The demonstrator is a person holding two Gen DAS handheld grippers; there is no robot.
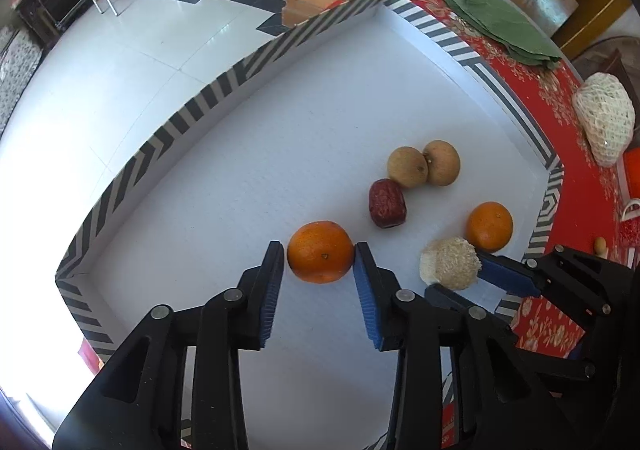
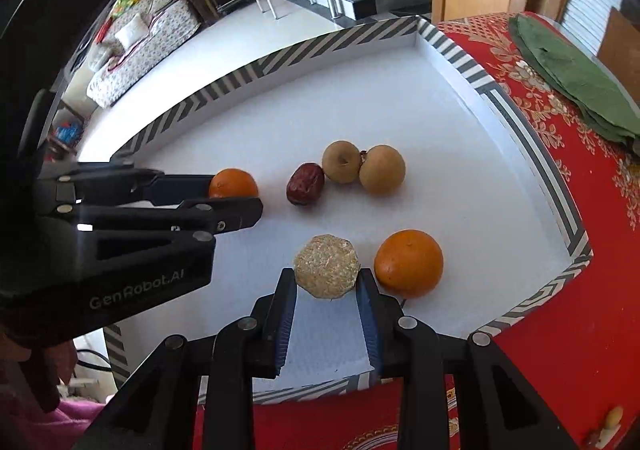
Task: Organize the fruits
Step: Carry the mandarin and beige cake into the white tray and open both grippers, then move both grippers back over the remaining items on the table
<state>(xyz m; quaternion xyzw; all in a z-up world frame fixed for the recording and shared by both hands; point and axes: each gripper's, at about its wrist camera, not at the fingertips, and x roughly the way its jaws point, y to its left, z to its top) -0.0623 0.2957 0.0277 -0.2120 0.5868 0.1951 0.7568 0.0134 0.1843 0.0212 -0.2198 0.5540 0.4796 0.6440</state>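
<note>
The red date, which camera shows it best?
The left wrist view: the red date lies unobstructed and large on the white tray, its wrinkled skin clear. The right wrist view also shows it whole, only slightly smaller, beside the two brown fruits.

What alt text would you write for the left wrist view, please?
The left gripper brackets an orange in a white striped-rim tray. Beside it, the right gripper holds a pale round cake; another orange, a red date and two brown fruits lie nearby.
</note>
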